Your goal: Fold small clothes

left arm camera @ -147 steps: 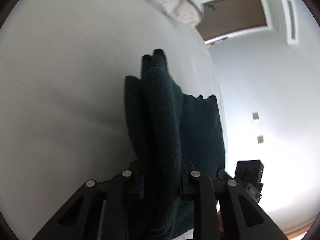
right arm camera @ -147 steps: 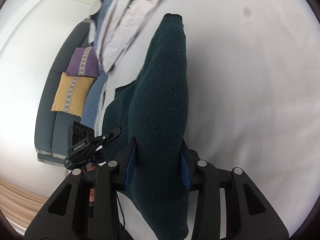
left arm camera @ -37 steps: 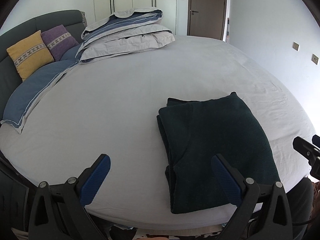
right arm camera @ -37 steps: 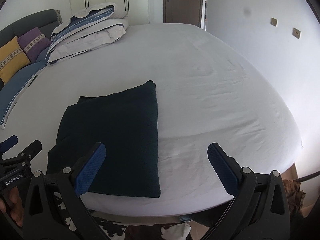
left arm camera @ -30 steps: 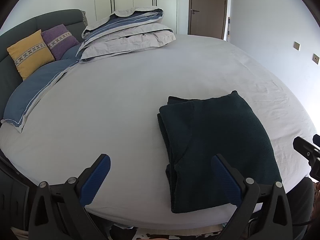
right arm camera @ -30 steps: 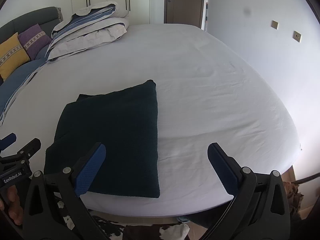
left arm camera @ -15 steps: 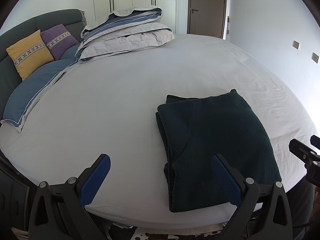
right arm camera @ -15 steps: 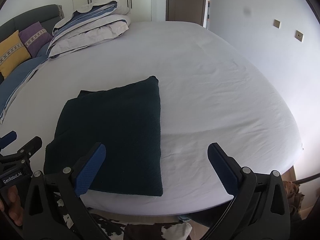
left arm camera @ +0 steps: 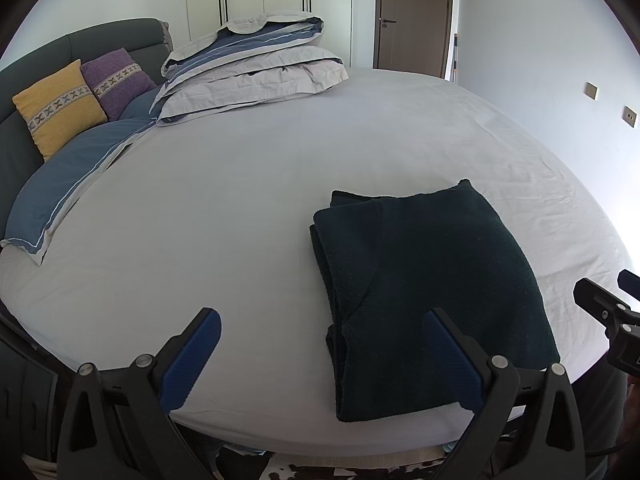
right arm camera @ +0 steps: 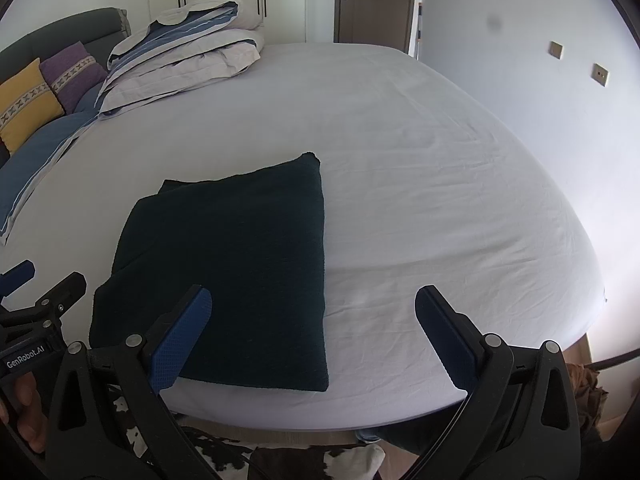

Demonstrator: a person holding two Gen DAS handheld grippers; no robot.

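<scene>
A dark green knitted garment (left arm camera: 432, 292) lies folded into a flat rectangle near the front edge of the white-sheeted bed (left arm camera: 240, 208). In the right wrist view the same garment (right arm camera: 232, 264) sits left of centre. My left gripper (left arm camera: 320, 354) hangs open above the bed's front edge, its right finger over the garment's near side, holding nothing. My right gripper (right arm camera: 312, 328) is open too, with its left finger over the garment's near right corner and its right finger over bare sheet. Neither touches the cloth.
A folded duvet and pillows (left arm camera: 256, 68) are stacked at the far left of the bed. Yellow and purple cushions (left arm camera: 60, 108) lean on the dark headboard. A door (left arm camera: 416, 16) and a wall with switches (left arm camera: 628, 116) stand beyond. A cowhide rug (right arm camera: 280, 456) lies below.
About five seconds ago both grippers were shut on the lifted garment; now it lies folded on the bed and both are open. Over the last second almost nothing moved.
</scene>
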